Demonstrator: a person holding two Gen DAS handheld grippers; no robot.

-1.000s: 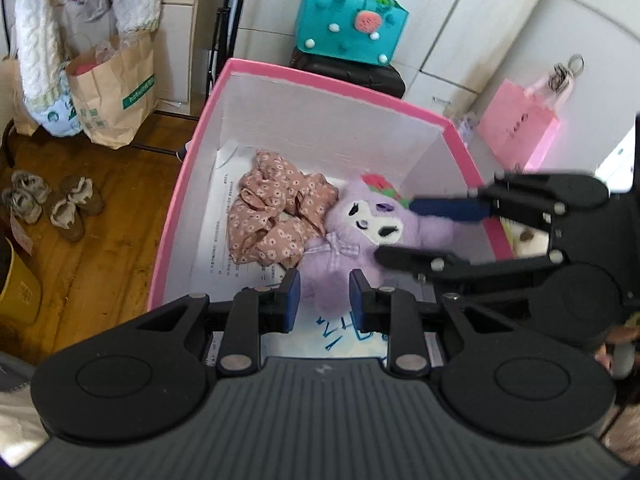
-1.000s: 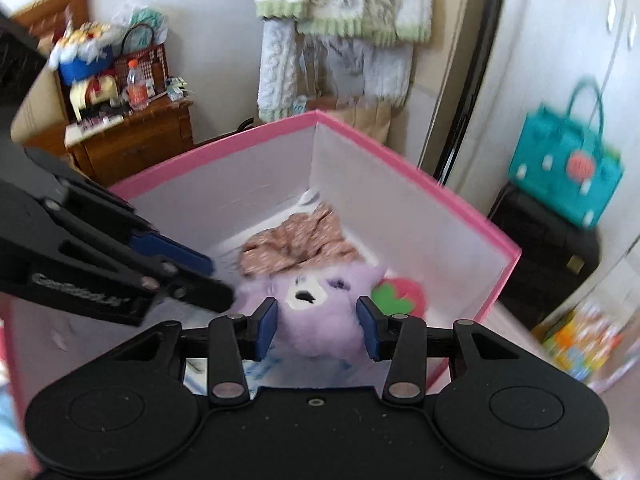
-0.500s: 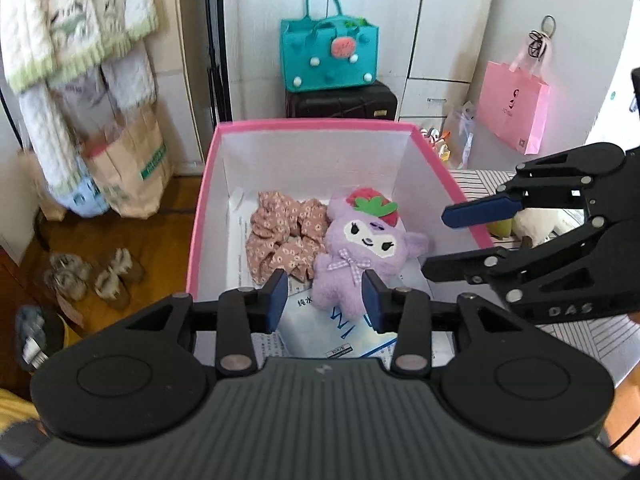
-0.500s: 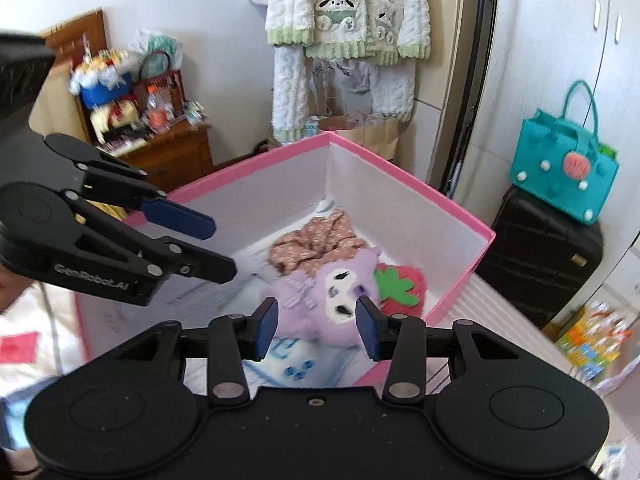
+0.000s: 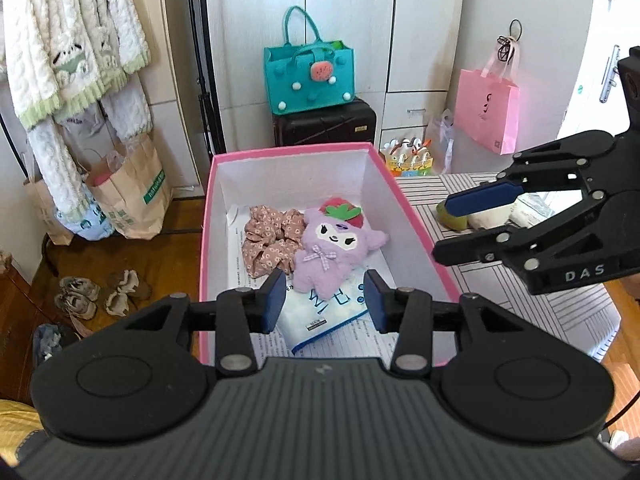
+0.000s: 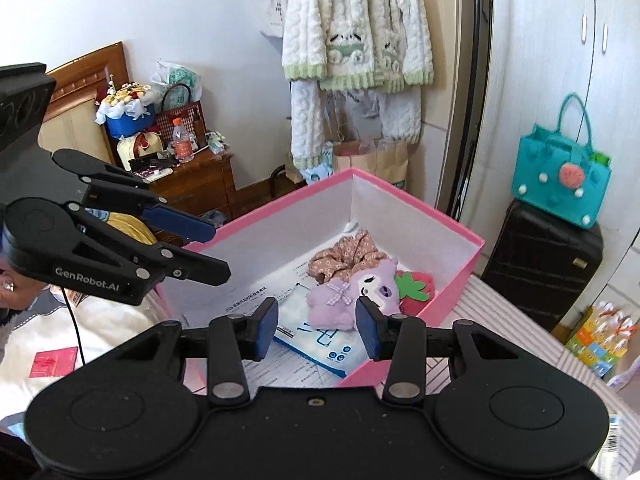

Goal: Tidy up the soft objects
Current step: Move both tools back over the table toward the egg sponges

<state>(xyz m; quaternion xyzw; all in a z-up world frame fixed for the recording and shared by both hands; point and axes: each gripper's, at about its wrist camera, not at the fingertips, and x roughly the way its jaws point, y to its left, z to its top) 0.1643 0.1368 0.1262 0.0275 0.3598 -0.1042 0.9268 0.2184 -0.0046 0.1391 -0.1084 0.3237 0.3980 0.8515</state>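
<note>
A pink-rimmed white box [image 5: 209,216] [image 6: 460,292] holds a purple plush doll with a strawberry hat [image 5: 332,250] [image 6: 360,292], a pink floral scrunchie [image 5: 266,242] [image 6: 344,256] and a blue-white packet [image 5: 324,312] [image 6: 316,336] on papers. My left gripper [image 5: 325,300] [image 6: 208,248] is open and empty above the box's near end. My right gripper [image 6: 317,328] [image 5: 444,226] is open and empty, above the box's right side. More soft items [image 5: 488,214] lie on the striped tabletop behind the right gripper's fingers.
The box stands on a striped table [image 5: 520,292]. A teal felt bag [image 5: 308,76] sits on a black suitcase [image 5: 324,124] behind. A pink paper bag [image 5: 486,110] hangs at right. Hanging clothes [image 5: 68,40], paper bags and shoes [image 5: 96,292] are at left.
Both grippers have pulled back and up from inside the box, and both have opened wider. The doll and scrunchie stay in the box.
</note>
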